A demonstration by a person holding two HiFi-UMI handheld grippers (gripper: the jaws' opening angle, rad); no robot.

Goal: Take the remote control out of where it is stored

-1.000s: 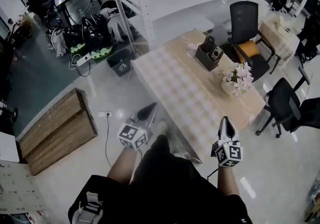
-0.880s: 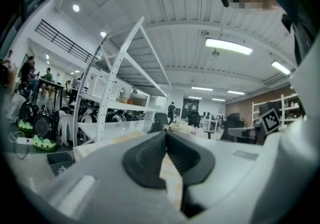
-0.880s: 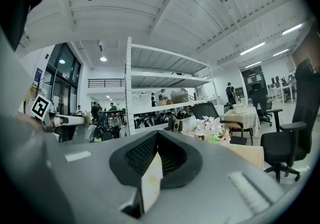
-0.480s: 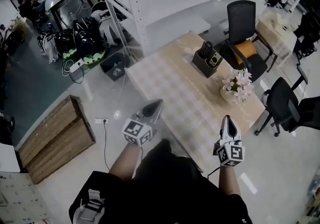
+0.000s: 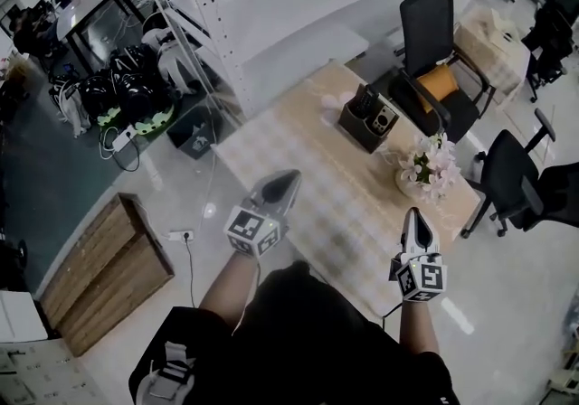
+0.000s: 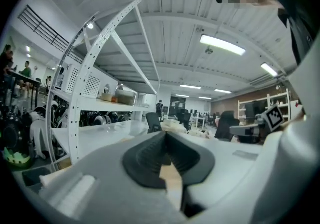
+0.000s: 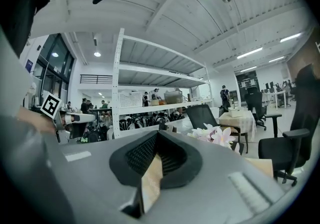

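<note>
Your left tool (image 5: 286, 179) has its jaws pressed together with nothing between them. In the left gripper view the dark pads (image 6: 145, 158) meet at the tip and hold nothing. It hovers over the near left edge of the bench (image 5: 298, 145), pointing roughly level toward the far side. To its left a wooden crate (image 5: 99, 272) stands on the floor. A white shelving rack (image 5: 271, 10) runs along beyond the bench's far side.

Look right across the checked bench top and you reach a dark holder (image 5: 362, 127) near the far edge. The remote control (image 5: 365, 101) stands upright in it at the holder's left end, its top poking above the rim. A second, smaller device (image 5: 384, 120) sits in the holder just beside it. Both of your tools are well apart from the holder.

Right of the holder and nearer to you, a vase of pale flowers (image 5: 427, 159) stands on the bench. Beyond it is a black office chair (image 5: 430, 28) with an orange cushion (image 5: 438, 84) on the seat.

Your right tool (image 5: 413, 216) is over the near right part of the bench, near the flowers, and points much the same way as the left one. Its jaws are closed together too, and the right gripper view shows its pads (image 7: 140, 155) touching at the tip with nothing caught between them.
</note>
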